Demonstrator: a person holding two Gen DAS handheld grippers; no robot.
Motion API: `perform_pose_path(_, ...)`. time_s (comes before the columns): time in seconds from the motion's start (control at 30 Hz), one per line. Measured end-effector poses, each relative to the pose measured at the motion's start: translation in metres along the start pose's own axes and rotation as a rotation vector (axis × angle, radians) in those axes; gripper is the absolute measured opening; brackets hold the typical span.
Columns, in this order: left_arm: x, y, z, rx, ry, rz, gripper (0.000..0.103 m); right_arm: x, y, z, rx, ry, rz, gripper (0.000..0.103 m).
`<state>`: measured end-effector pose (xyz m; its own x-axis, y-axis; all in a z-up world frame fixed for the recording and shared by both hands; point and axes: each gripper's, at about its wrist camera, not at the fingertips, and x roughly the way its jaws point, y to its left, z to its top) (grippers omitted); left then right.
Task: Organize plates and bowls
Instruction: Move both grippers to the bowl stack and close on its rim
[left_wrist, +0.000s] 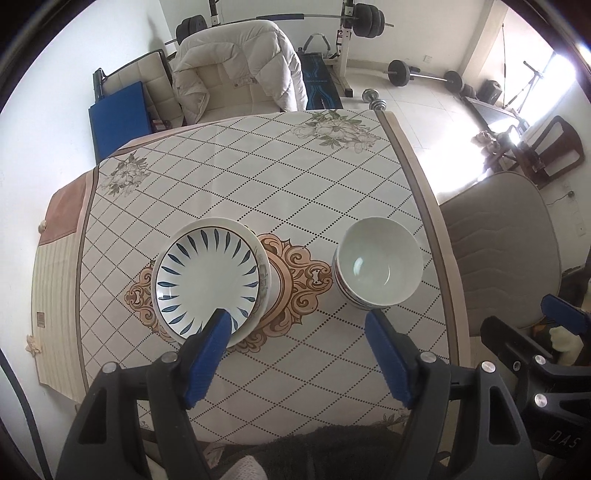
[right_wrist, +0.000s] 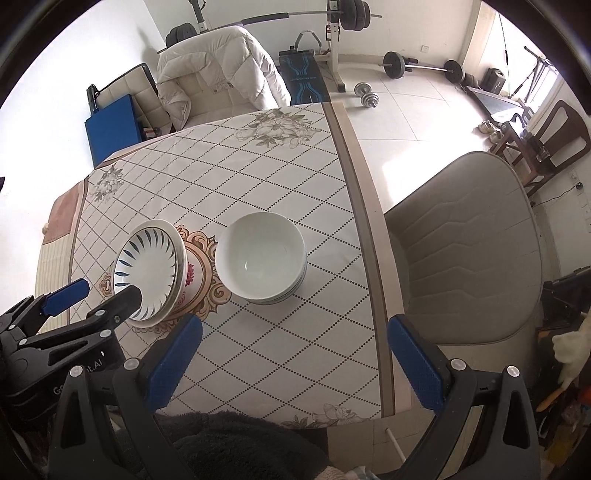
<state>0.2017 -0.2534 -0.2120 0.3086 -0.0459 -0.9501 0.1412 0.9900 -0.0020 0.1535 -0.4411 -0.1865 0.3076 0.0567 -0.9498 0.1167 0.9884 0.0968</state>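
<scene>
Both grippers — left, right — hang above the table with jaws apart and empty, plates stacked left of the nested bowls.

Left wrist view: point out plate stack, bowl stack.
plate stack (left_wrist: 207, 273), left wrist view, centre of the top blue-striped plate
bowl stack (left_wrist: 373, 266), left wrist view, inside of the top white bowl

text: "DAS" on right gripper body, cut off | text: "G…t.AI" on left gripper body, partly hidden | bench lettering: too small to read
</scene>
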Motion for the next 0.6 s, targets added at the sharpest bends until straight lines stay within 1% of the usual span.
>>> perform_pose_path(0.17,0.0,-0.002,0.005,-0.008,-0.005,-0.006,0.074,0.001,-0.003,0.008,0.005,0.007,0.021,0.102)
perform_pose_path(0.23,0.003,-0.001,0.009,-0.019,-0.002,0.0,0.074,0.006,-0.007,0.013,0.016,0.016,0.059,0.102)
perform_pose_path(0.3,0.011,0.0,0.015,-0.022,0.008,0.015,0.074,0.014,-0.012,0.017,0.016,0.004,0.114,0.102)
perform_pose_path(0.37,0.022,0.003,0.021,-0.031,0.016,0.012,0.074,0.027,-0.02,0.024,0.021,-0.008,0.165,0.102)
perform_pose_path(0.47,0.035,0.005,0.032,-0.029,-0.009,0.028,0.074,0.053,-0.034,0.034,0.047,-0.004,0.221,0.102)
perform_pose_path(0.53,0.045,0.005,0.041,-0.018,-0.025,0.026,0.074,0.076,-0.044,0.04,0.061,0.015,0.237,0.102)
perform_pose_path(0.57,0.052,0.005,0.046,-0.01,-0.021,0.021,0.074,0.076,-0.044,0.04,0.061,0.015,0.237,0.102)
perform_pose_path(0.6,0.06,0.005,0.051,-0.003,-0.016,0.012,0.074,0.088,-0.048,0.043,0.07,0.031,0.246,0.102)
